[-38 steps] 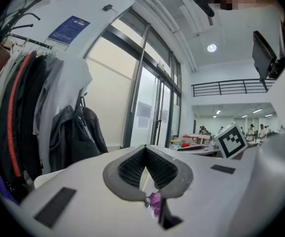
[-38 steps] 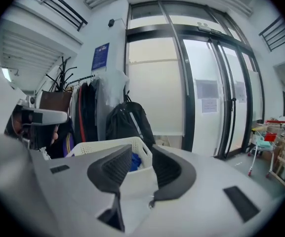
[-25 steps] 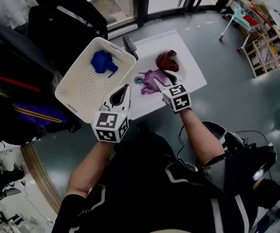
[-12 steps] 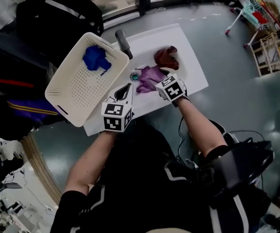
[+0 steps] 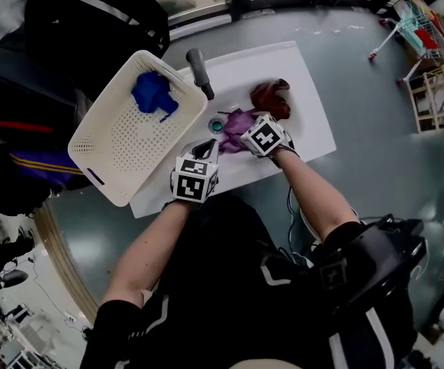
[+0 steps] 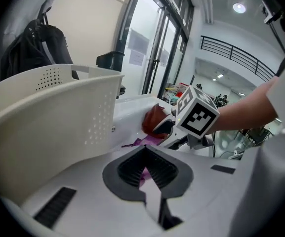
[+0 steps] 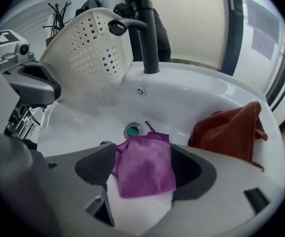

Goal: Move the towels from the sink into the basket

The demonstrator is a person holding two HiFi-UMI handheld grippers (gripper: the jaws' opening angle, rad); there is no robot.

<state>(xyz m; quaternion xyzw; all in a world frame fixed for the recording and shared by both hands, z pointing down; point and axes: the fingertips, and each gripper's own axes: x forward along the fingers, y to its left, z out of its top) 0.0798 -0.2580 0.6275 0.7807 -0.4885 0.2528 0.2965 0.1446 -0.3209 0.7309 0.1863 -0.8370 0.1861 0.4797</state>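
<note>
We are lowering the right gripper [image 5: 245, 125] into the sink [image 7: 196, 98], a smooth, glossy white basin with rounded walls. Its jaws are opening, the dark ribbed pads standing wide apart, and the purple towel [image 7: 144, 169] is lying between them unclamped. It is a soft, matte, fuzzy cloth, folded into a rough square and sagging over the gripper's pale body. Just beyond its far edge a small round teal drain [image 7: 132, 130] is showing at the bottom of the basin.

A rust-red towel [image 7: 228, 130] is slumping in loose, creased folds on the basin's right slope, apart from the purple one. A matte black faucet [image 7: 147, 28] with a cylindrical stem is rising from the back rim.

We are holding the left gripper [image 6: 145, 149] just beside the right one, clenched on nothing: its ridged grey pads are meeting at a pointed tip.

The basket [image 5: 121, 141] is resting at the sink's left, a cream plastic tub with rounded corners and walls dotted with small holes. A blue towel [image 5: 151, 92] is lying bunched in its far end.
</note>
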